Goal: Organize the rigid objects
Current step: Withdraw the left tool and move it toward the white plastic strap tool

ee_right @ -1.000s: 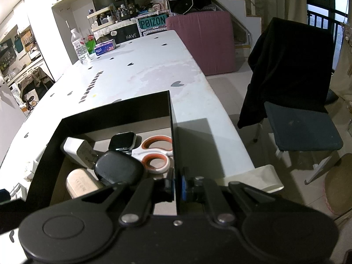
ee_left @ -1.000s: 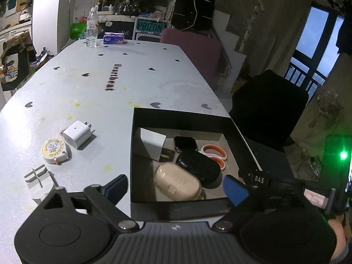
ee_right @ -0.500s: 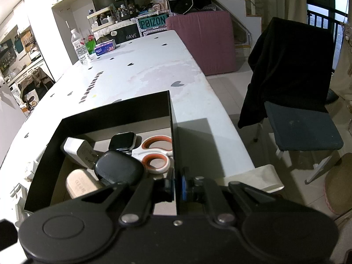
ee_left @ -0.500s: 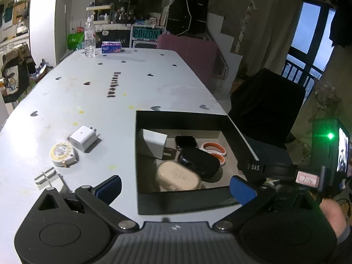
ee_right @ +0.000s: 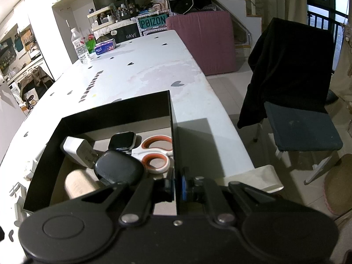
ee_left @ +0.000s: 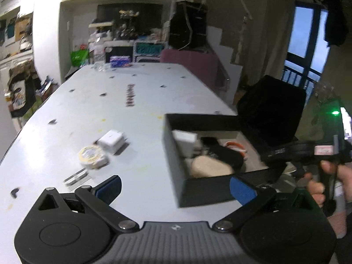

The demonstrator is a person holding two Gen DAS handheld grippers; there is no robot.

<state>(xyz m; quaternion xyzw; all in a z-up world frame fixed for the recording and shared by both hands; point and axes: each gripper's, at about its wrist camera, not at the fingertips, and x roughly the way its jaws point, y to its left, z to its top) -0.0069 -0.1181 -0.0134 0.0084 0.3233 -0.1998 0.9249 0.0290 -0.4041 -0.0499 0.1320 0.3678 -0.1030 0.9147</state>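
A black box (ee_right: 123,113) stands near the table's right edge. It holds a white charger (ee_right: 77,149), a smartwatch (ee_right: 122,140), orange-handled scissors (ee_right: 154,154), a black case (ee_right: 118,168) and a beige case (ee_right: 77,183). My right gripper (ee_right: 177,183) is shut on the box's right wall. In the left wrist view the box (ee_left: 198,189) is at right. A white charger (ee_left: 112,142), a yellow tape measure (ee_left: 91,156) and a small striped piece (ee_left: 76,177) lie on the table to its left. My left gripper (ee_left: 175,190) is open and empty above the table, near the box's front left corner.
A water bottle (ee_right: 80,46) and a tissue pack (ee_right: 105,46) stand at the table's far end. A chair draped in black cloth (ee_right: 292,70) is right of the table. A pink cushion (ee_right: 200,41) stands beyond the table.
My left gripper has risen and swung left, so the box now sits to the right in its view. The right gripper stays clamped on the box wall.
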